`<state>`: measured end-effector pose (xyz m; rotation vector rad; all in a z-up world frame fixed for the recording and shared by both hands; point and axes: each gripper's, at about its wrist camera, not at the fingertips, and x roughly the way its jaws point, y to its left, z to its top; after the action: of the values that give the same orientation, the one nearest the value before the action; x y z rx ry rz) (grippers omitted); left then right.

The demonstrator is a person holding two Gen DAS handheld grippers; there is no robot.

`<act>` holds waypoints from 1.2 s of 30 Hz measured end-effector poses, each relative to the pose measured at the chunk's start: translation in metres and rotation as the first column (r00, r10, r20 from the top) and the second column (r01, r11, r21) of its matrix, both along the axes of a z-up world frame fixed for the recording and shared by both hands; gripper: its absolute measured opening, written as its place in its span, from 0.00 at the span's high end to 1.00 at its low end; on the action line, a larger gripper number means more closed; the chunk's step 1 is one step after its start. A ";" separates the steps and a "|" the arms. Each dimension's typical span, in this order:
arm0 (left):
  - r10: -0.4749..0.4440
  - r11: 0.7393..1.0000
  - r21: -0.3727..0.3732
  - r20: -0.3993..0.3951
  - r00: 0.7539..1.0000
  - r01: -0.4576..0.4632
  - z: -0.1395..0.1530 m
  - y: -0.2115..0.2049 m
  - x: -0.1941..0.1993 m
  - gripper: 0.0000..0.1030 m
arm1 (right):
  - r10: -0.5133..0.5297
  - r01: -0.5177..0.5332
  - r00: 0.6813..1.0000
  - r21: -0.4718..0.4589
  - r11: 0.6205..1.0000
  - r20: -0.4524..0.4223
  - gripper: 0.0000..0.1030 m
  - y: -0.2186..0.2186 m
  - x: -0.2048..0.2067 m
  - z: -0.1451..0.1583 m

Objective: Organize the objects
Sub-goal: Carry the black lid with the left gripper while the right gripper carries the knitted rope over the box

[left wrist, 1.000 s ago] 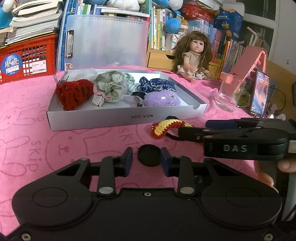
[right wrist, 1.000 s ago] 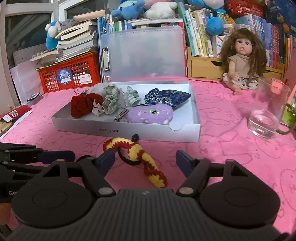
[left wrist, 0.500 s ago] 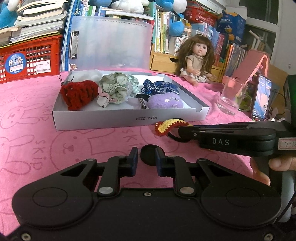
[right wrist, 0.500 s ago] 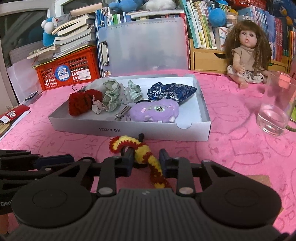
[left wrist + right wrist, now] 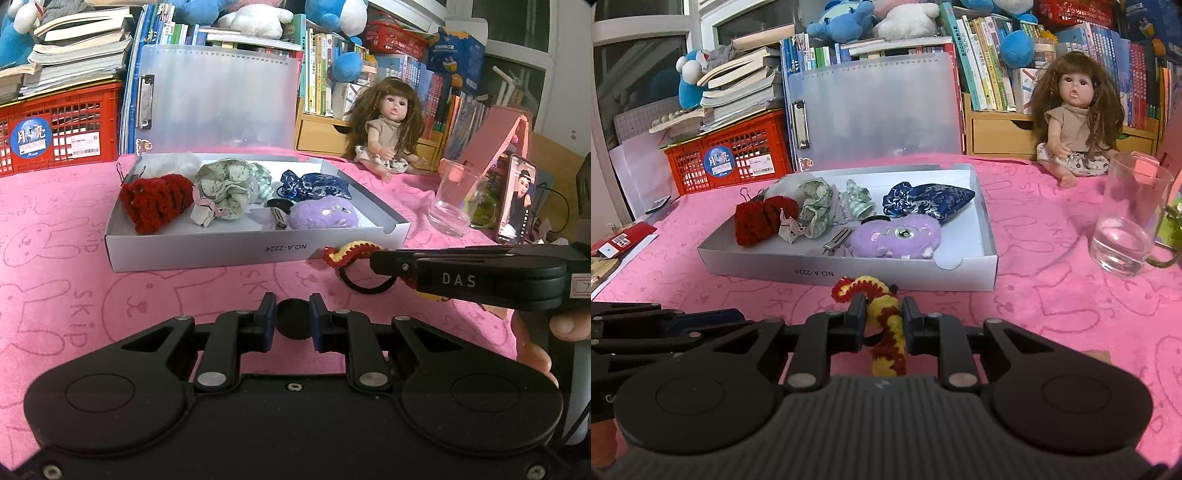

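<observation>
A red-and-yellow crocheted hair tie (image 5: 882, 314) with a black elastic loop (image 5: 365, 286) lies on the pink cloth just in front of the white box (image 5: 849, 273). My right gripper (image 5: 884, 314) is closing on it, and both pads touch the crochet. From the left wrist view the right gripper (image 5: 375, 256) reaches in from the right, with the hair tie (image 5: 345, 253) sticking out past its tip. My left gripper (image 5: 293, 325) is shut on a small black round disc (image 5: 293, 321) low over the cloth. The box (image 5: 258, 247) holds a red crochet piece, a green scrunchie, a blue pouch and a purple plush.
A glass cup (image 5: 1126, 229) stands right of the box, with a doll (image 5: 1075, 118) behind it and a lit phone (image 5: 515, 199) further right. A red crate (image 5: 735, 158), a clear folder (image 5: 875, 114) and stacked books line the back. A person's hand (image 5: 535, 350) holds the right gripper.
The right jaws have closed from wide apart onto the crocheted hair tie. The left jaws have closed the last bit onto the black disc.
</observation>
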<state>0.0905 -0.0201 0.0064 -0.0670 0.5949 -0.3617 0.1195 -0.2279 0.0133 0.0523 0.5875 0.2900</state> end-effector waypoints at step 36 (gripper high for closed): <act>0.032 0.999 0.026 0.036 0.999 -0.033 0.011 -0.006 0.013 0.71 | -0.063 0.061 0.997 0.059 0.996 0.045 0.76 -0.017 -0.009 0.013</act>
<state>0.1037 -0.0266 0.0175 -0.0448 0.5630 -0.3230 0.1108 -0.2447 0.0262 0.1188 0.5302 0.2473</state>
